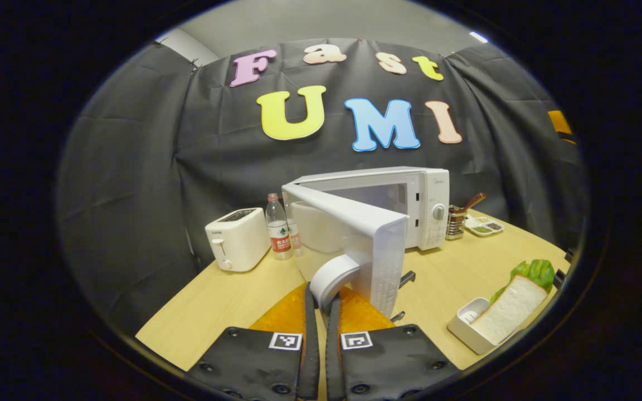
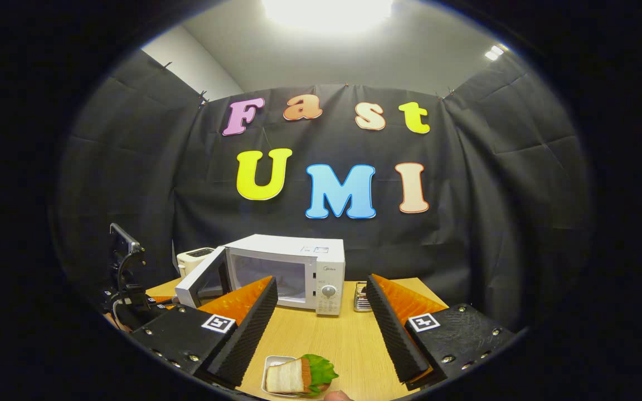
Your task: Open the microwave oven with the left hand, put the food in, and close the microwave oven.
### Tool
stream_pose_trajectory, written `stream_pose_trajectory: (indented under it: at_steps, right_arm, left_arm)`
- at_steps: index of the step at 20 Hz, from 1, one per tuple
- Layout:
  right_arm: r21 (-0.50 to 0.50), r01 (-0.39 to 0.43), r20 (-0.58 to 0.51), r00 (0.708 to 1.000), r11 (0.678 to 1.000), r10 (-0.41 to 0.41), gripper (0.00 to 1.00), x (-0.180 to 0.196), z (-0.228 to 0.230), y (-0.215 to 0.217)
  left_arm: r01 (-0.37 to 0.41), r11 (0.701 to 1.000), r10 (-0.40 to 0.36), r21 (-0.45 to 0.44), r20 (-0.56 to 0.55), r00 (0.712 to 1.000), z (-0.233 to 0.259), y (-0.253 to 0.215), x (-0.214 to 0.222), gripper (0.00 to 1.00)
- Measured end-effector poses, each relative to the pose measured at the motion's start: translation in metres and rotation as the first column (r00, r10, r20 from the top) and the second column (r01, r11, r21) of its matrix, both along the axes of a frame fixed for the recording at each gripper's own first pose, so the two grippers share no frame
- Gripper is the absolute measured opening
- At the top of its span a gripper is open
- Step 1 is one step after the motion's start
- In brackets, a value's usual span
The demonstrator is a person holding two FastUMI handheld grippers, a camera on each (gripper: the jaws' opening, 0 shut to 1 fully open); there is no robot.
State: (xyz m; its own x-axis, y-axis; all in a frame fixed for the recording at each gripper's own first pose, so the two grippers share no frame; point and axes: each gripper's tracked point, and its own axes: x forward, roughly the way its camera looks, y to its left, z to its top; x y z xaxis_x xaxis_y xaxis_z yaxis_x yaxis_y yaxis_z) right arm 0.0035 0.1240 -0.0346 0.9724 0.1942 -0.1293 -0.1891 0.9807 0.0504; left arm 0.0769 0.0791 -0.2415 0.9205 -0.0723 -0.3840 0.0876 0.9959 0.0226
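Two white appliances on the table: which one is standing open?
The microwave: its door is swung out, the left gripper shut on its handle. The toaster beside it has no door.

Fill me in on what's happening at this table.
A person works two handheld grippers. The left gripper is shut on the handle of the microwave door, which stands partly open. The right gripper is open, above the sandwich in its tray on the table. The food isn't in yet.
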Motion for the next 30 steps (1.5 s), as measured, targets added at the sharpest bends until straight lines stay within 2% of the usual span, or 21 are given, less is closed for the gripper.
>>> stream_pose_trajectory:
  at_steps: [10, 13, 19, 22, 25, 28, 30]
  right_arm:
    - [0.026, 0.068, -0.033, 0.997, 0.997, -0.067, 0.97, 0.002, -0.009, 0.042]
    - [0.019, 0.081, -0.028, 0.996, 0.997, -0.08, 0.97, 0.005, -0.006, 0.045]
    - [0.004, 0.062, -0.027, 0.998, 0.998, -0.062, 0.97, 0.017, -0.001, 0.035]
    - [0.005, 0.015, -0.042, 0.999, 1.0, -0.015, 0.97, 0.027, -0.001, 0.027]
    - [0.007, -0.029, -0.081, 0.996, 1.0, 0.03, 0.97, 0.037, -0.01, 0.015]
    - [0.015, -0.083, -0.147, 0.986, 0.996, 0.085, 0.97, 0.043, -0.024, 0.007]
    - [0.04, -0.145, -0.235, 0.96, 0.989, 0.15, 0.97, 0.043, -0.044, 0.007]
  left_arm:
    - [0.071, 0.997, -0.071, -0.027, 0.022, 0.997, -0.004, 0.059, -0.004, 0.11]
    - [0.096, 0.994, -0.095, -0.05, 0.026, 0.995, -0.006, 0.067, -0.005, 0.16]
    - [0.03, 0.999, -0.03, -0.037, 0.02, 0.999, 0.005, 0.091, -0.03, 0.22]
    - [-0.048, 0.998, 0.049, -0.049, 0.016, 0.999, 0.02, 0.104, -0.05, 0.26]
    - [-0.151, 0.987, 0.154, -0.049, 0.064, 0.986, 0.057, 0.115, -0.062, 0.95]
    - [-0.224, 0.974, 0.227, -0.044, 0.122, 0.966, 0.098, 0.119, -0.071, 0.96]
    - [-0.251, 0.967, 0.256, -0.052, 0.171, 0.951, 0.132, 0.117, -0.073, 0.96]
